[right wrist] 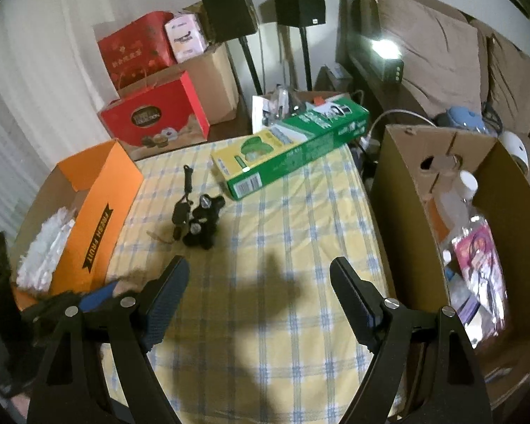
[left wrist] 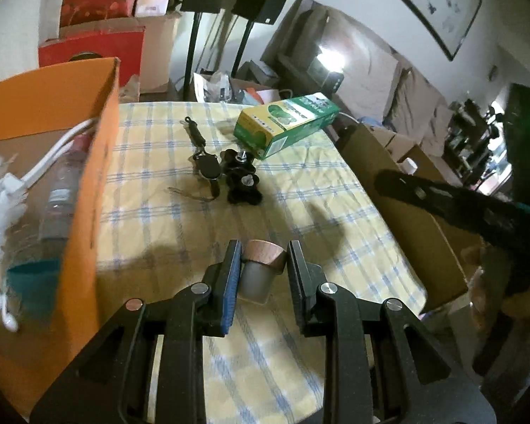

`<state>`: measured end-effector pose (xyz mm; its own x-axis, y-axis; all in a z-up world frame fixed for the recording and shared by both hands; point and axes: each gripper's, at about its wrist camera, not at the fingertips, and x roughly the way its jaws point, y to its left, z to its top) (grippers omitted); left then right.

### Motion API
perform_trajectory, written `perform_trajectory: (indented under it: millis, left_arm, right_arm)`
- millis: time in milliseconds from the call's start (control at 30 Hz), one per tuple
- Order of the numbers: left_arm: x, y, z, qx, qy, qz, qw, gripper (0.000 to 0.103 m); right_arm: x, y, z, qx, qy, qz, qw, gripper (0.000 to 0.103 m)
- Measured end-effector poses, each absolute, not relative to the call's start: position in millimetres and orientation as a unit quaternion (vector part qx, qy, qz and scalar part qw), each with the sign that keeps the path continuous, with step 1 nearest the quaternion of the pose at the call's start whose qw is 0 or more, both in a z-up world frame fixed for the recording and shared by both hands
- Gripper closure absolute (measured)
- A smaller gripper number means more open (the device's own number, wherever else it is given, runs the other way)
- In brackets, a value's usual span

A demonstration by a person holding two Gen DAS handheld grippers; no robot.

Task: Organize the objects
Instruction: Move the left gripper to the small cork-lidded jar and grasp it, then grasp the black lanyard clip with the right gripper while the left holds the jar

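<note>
The left hand-held gripper [left wrist: 261,265] is clamped on a small frosted jar [left wrist: 259,274] with a wooden lid. The right hand-held gripper [right wrist: 259,295] hangs wide apart, empty. I'd keep the jar upright and lift it clear over the orange box [left wrist: 88,162] wall before letting go.

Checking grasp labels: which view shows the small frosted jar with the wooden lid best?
Left wrist view: the frosted jar sits between the left hand-held gripper fingers, its wooden lid plain to see. The right wrist view does not show the jar at all.
</note>
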<state>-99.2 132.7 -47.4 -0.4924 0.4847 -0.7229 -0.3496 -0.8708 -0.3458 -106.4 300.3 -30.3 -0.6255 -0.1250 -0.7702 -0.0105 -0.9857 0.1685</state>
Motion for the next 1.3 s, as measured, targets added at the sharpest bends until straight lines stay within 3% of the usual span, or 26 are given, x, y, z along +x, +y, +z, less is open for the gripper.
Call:
perform_trajectory:
  millis: [600, 1300]
  left_arm:
    - [-84, 78, 12, -0.427, -0.09, 0.87, 0.228, 0.079]
    - [-100, 43, 3, -0.432, -0.125, 0.867, 0.214, 0.079]
  right_arm:
    - [-219, 219, -28, 0.456, -0.012, -0.882, 0.118, 0.056]
    - [-314, 169, -100, 0.522, 0.032, -0.844, 0.12, 0.07]
